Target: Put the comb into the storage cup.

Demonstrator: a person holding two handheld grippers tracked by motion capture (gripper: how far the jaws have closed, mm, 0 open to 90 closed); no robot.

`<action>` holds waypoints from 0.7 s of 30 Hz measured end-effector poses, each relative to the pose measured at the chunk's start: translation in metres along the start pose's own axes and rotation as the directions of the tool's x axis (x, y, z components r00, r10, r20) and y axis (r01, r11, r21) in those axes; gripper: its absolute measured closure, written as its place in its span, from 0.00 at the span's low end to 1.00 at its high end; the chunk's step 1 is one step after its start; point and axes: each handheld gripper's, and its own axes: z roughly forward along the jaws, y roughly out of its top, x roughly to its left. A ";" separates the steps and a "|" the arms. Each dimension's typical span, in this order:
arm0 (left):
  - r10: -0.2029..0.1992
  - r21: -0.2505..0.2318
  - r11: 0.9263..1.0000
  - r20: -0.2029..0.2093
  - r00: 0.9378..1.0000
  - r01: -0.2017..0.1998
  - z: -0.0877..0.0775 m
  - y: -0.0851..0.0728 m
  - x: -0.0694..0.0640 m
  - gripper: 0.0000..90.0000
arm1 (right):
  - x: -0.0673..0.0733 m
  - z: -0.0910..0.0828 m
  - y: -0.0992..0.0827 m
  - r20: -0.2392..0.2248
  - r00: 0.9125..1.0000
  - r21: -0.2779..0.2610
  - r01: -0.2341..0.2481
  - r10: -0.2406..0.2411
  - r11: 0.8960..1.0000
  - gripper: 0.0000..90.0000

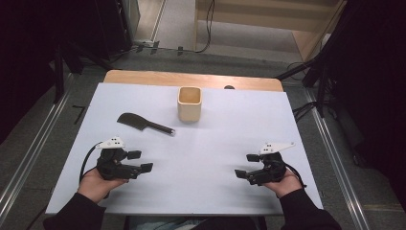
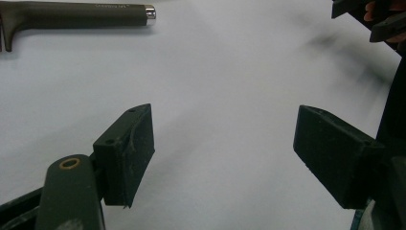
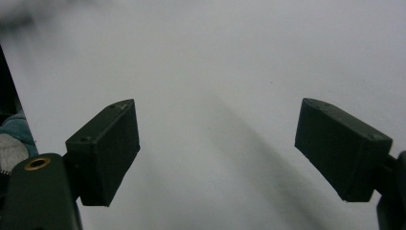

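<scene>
Black and flat, the knife [image 1: 143, 123] lies on the white table [image 1: 215, 191] at about twelve o'clock from the left gripper [image 1: 140, 161], whose jaws gape empty, as do the right gripper's [image 1: 247, 165]. Approach the handle squarely; the blade probably faces away.

Bright, even overhead light on the white table [image 1: 206, 143]; dark surroundings, soft shadows, slightly blurred close-ups.

materials and finishes

the worktop [image 1: 230, 143] wears a smooth matt white sheet over a pale wood edge. the knife [image 1: 143, 123] looks matt dark, its handle [image 2: 76, 14] capped in shiny metal. the cup [image 1: 189, 103] is pale, smooth wood. each hand-held gripper [image 1: 136, 161] is matt black plastic.
</scene>
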 end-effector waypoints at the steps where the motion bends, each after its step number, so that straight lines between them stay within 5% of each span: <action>1: -0.004 0.002 1.000 0.000 1.000 0.004 0.000 0.000 0.001 0.25 | 0.000 0.000 0.000 0.000 1.000 0.000 0.000 0.000 1.000 0.15; 21: -0.017 0.007 1.000 -0.004 1.000 0.017 0.000 0.001 0.001 0.25 | 0.001 0.001 0.000 -0.004 1.000 0.006 0.012 -0.012 1.000 0.15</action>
